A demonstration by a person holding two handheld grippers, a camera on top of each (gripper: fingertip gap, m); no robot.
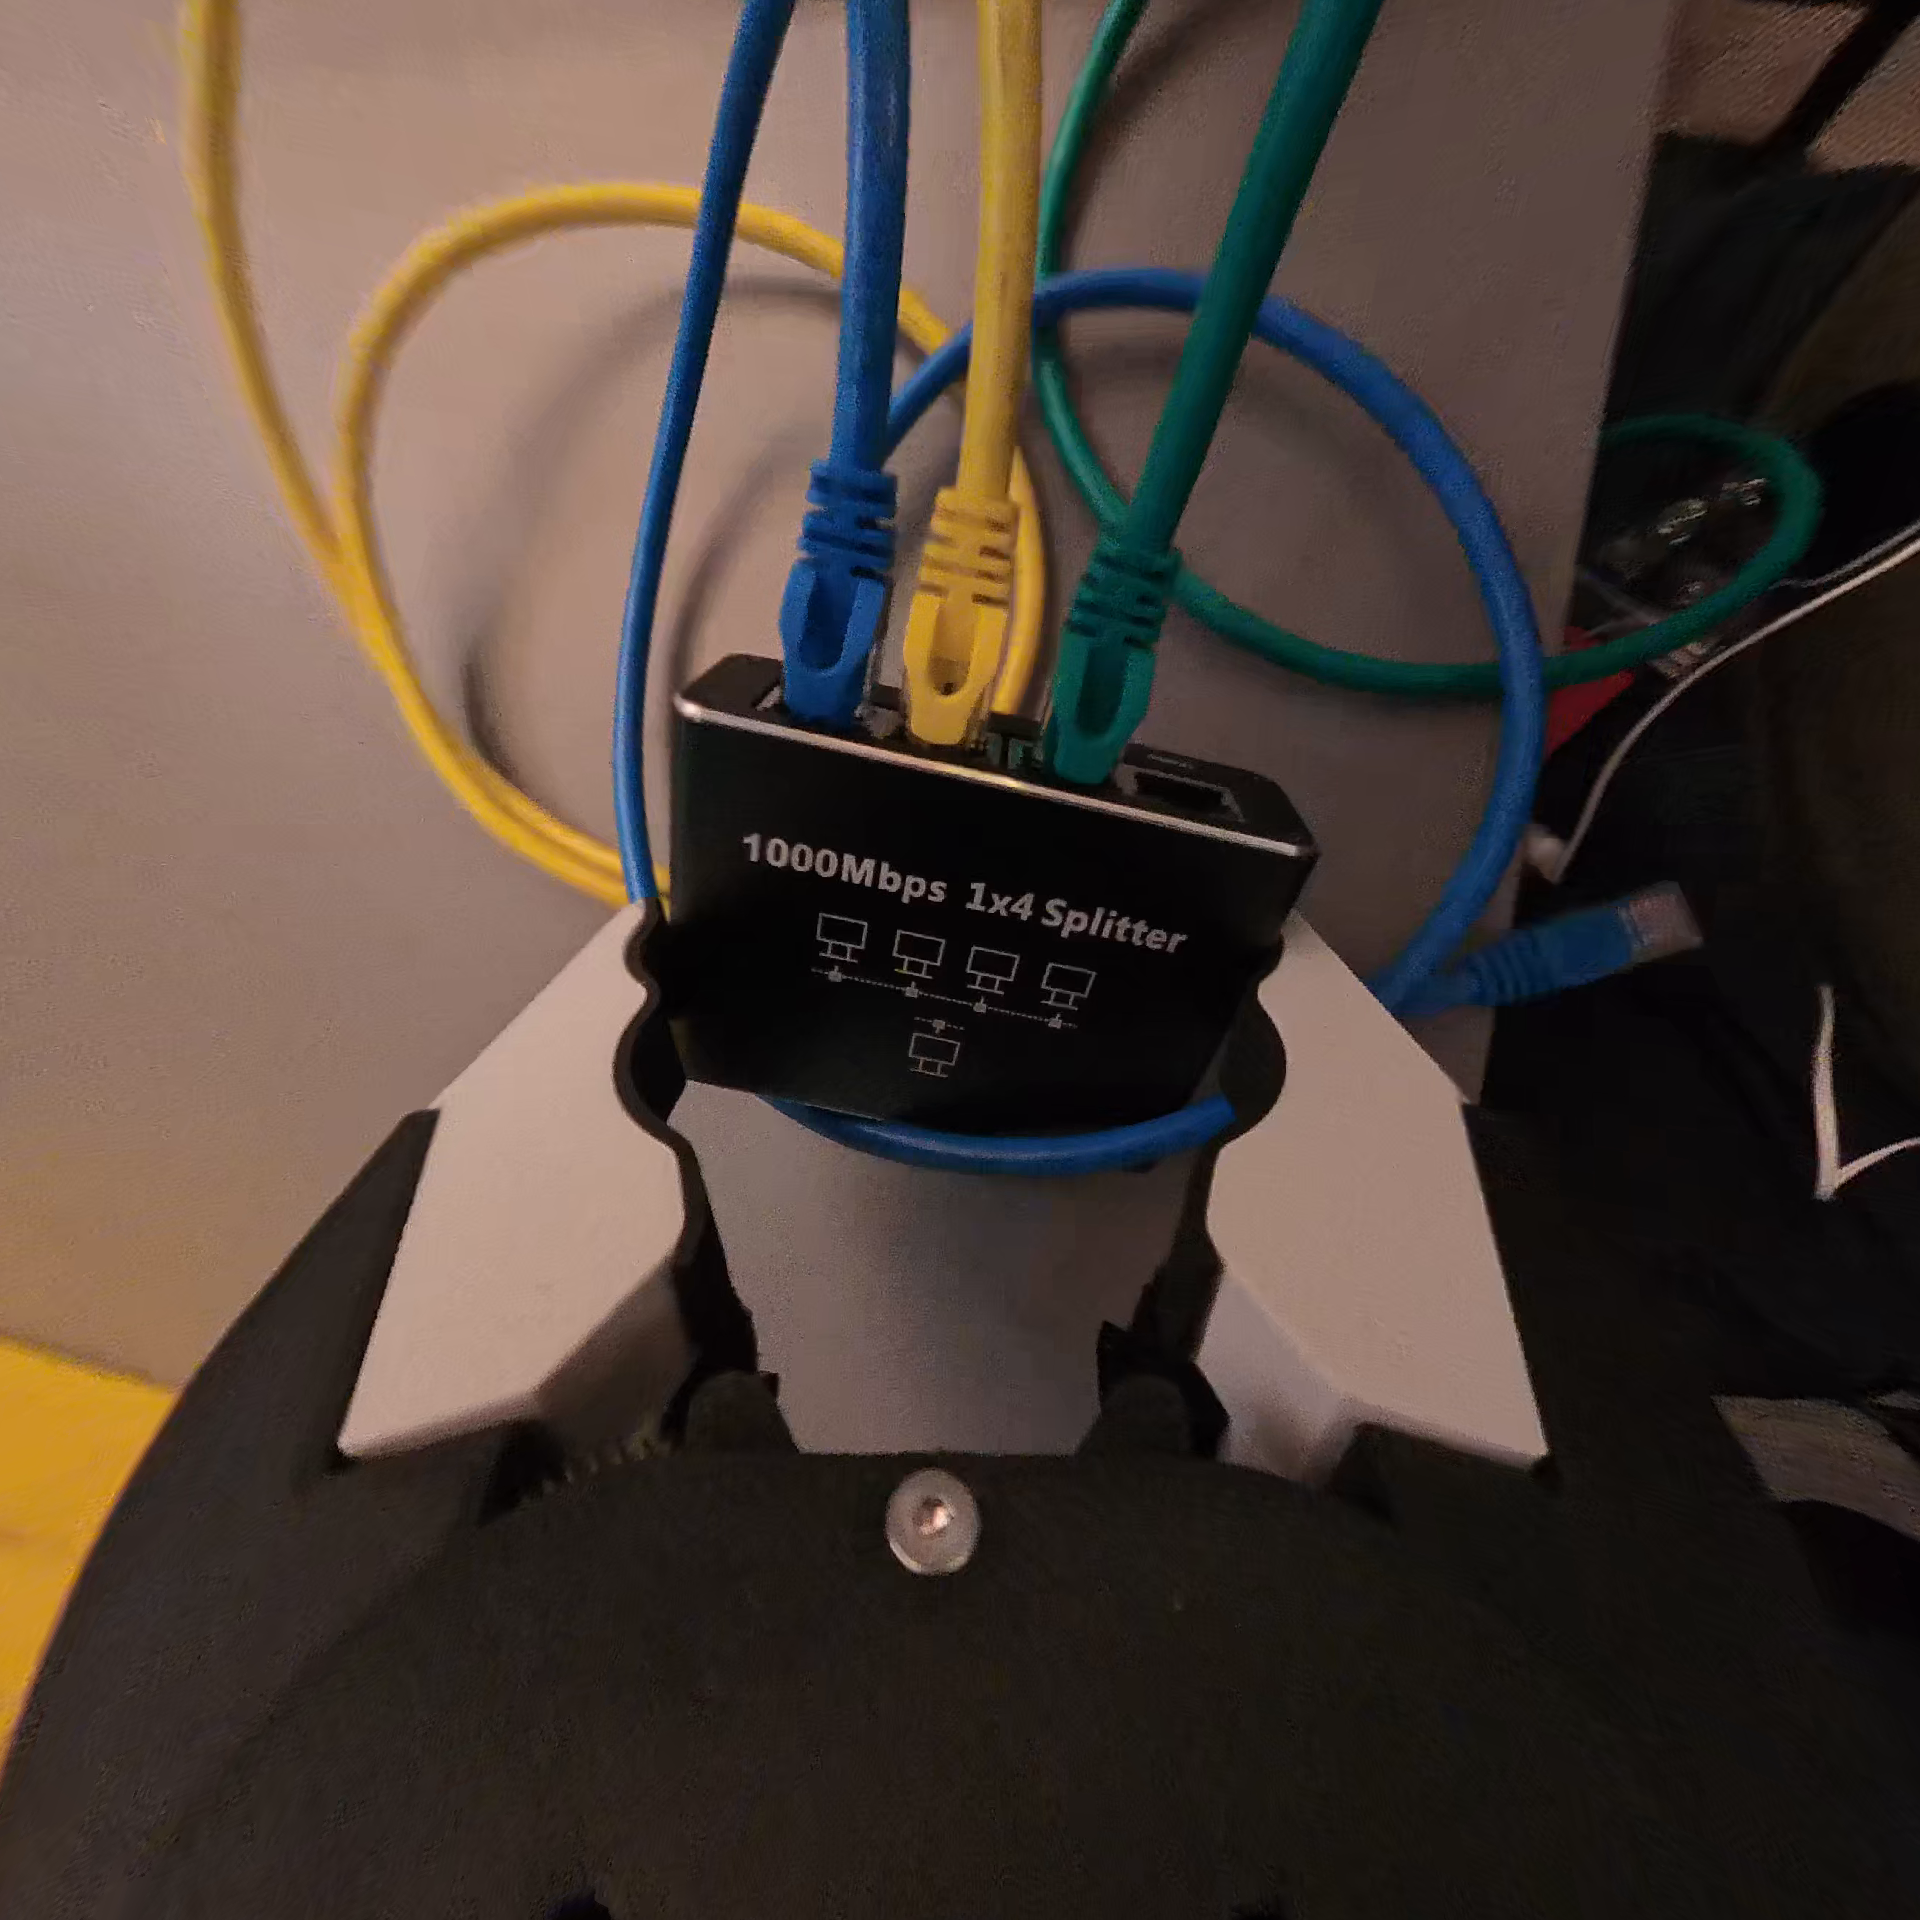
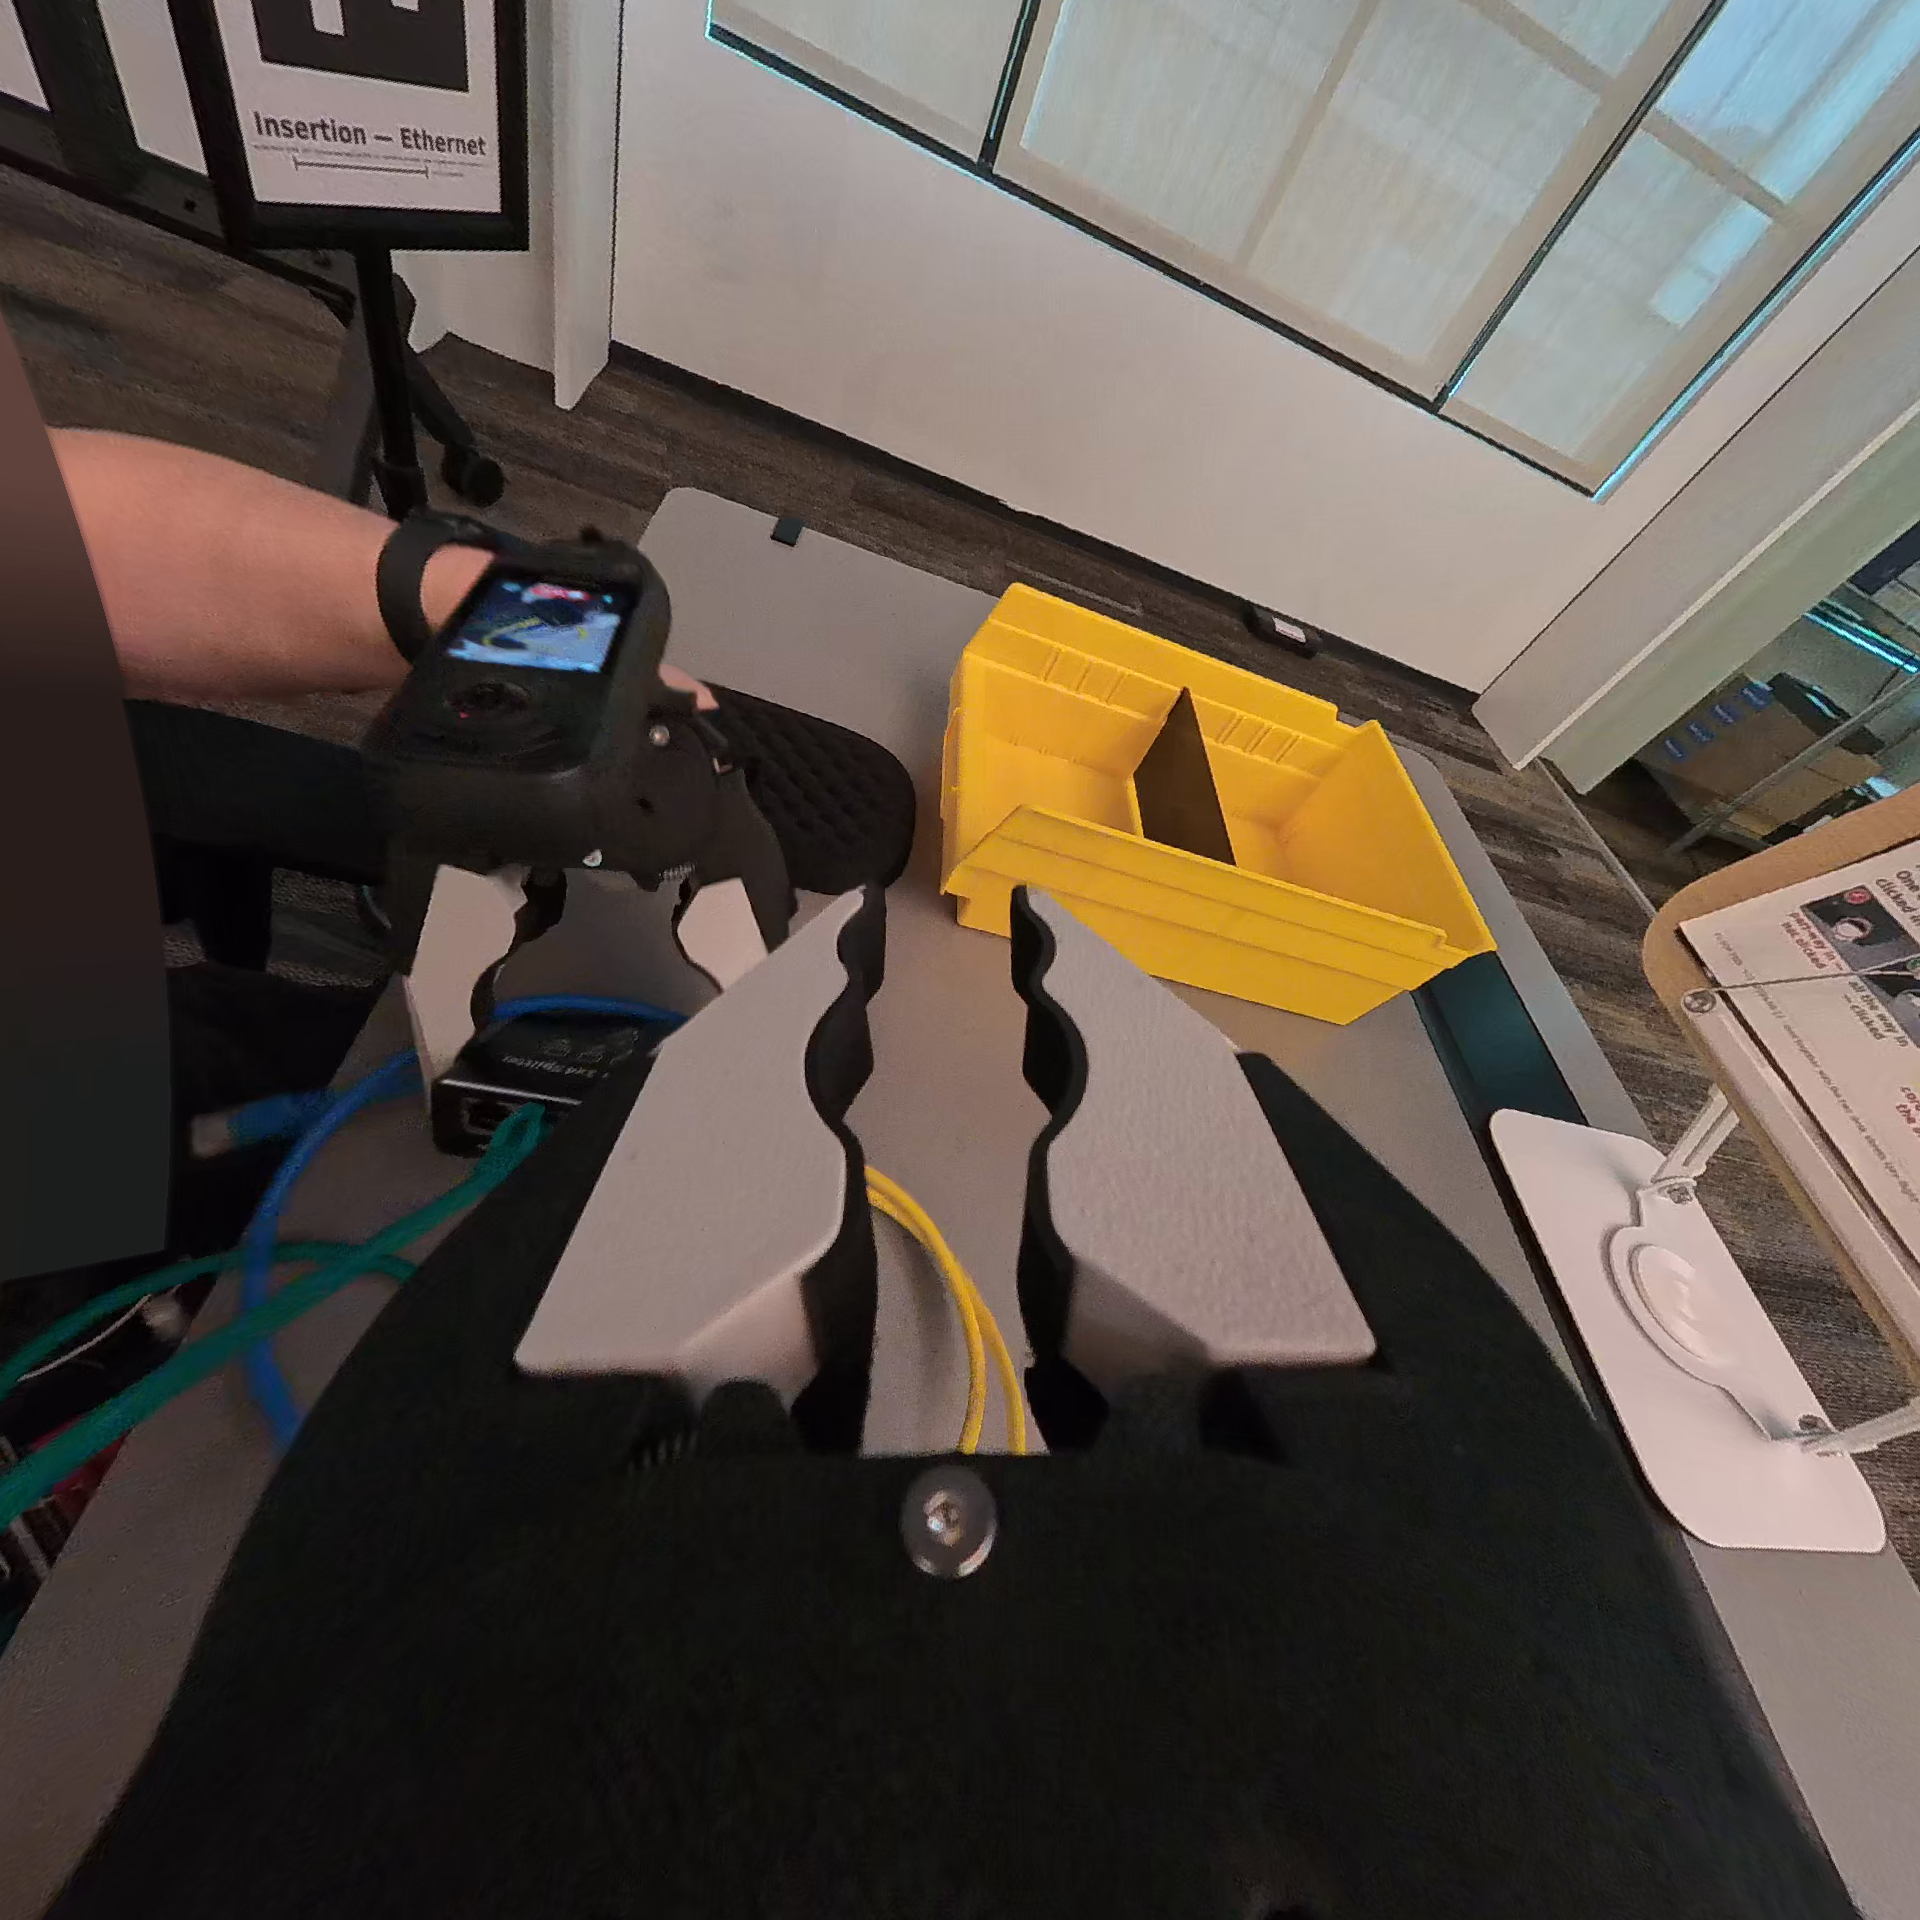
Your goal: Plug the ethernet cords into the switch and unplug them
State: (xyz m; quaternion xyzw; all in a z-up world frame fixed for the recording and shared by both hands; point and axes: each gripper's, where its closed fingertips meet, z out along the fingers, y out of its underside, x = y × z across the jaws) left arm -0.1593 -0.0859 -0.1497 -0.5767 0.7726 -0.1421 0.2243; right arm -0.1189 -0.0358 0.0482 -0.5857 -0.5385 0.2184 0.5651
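My left gripper (image 1: pixel 951 1008) is shut on the black switch (image 1: pixel 977 914) and holds it by its sides. A blue cord (image 1: pixel 836 592), a yellow cord (image 1: pixel 961 613) and a green cord (image 1: pixel 1112 655) are plugged into its ports; the rightmost port (image 1: pixel 1184 795) is empty. A loose blue plug (image 1: pixel 1590 940) lies to the right. In the right wrist view the switch (image 2: pixel 530 1081) sits at the left under the left gripper (image 2: pixel 582 966). My right gripper (image 2: pixel 945 956) is open and empty above the table, with yellow cord (image 2: pixel 977 1340) below it.
A yellow bin (image 2: pixel 1195 810) with a black divider stands on the grey table (image 2: pixel 810 613) ahead of my right gripper. A person's arm (image 2: pixel 239 582) holds the left gripper. A white stand base (image 2: pixel 1683 1340) and a paper sheet lie at the right. Cable loops cover the table. One gripper's finger ends stand about 20 cm off the other's.
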